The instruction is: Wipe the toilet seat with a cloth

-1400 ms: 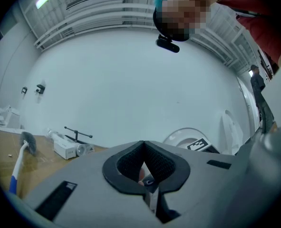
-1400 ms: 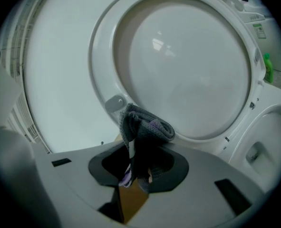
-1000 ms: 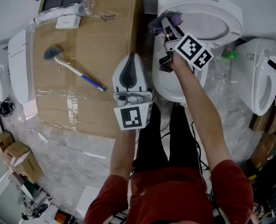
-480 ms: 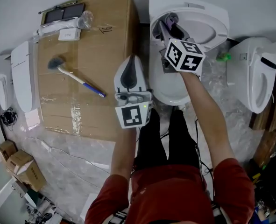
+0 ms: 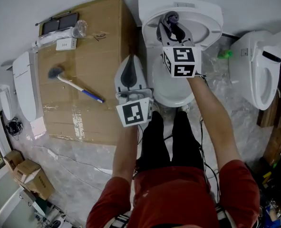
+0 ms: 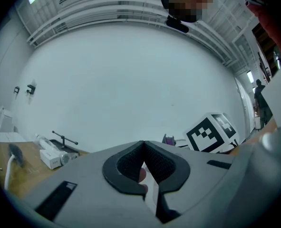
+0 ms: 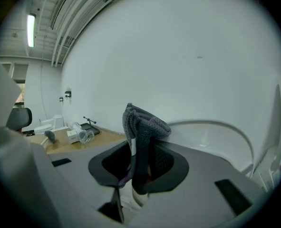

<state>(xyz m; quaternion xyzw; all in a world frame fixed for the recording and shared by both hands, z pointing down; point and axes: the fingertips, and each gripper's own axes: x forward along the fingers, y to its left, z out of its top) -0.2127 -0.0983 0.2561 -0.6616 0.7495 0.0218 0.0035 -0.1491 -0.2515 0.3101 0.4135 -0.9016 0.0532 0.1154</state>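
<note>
The white toilet stands at the top centre, its lid (image 5: 204,18) raised and its seat rim (image 5: 161,87) showing below my right hand. My right gripper (image 5: 171,27) is over the bowl in front of the lid, shut on a grey-purple cloth (image 5: 170,18). In the right gripper view the folded cloth (image 7: 142,127) sticks up from between the jaws of that gripper (image 7: 140,148), with the lid (image 7: 216,137) behind. My left gripper (image 5: 130,60) hovers left of the bowl over the box edge. Its jaws (image 6: 143,147) are shut with nothing in them.
A big cardboard box (image 5: 83,56) lies left of the toilet with a brush (image 5: 73,83), a clear bottle (image 5: 59,33) and a dark tray on it. A second toilet (image 5: 254,70) stands at the right, loose white seats (image 5: 24,84) at the left, small cartons (image 5: 28,175) on the plastic-covered floor.
My right gripper has lifted off the seat's left rim with the cloth and rolled, so its marker cube now faces up. The left gripper has barely shifted.
</note>
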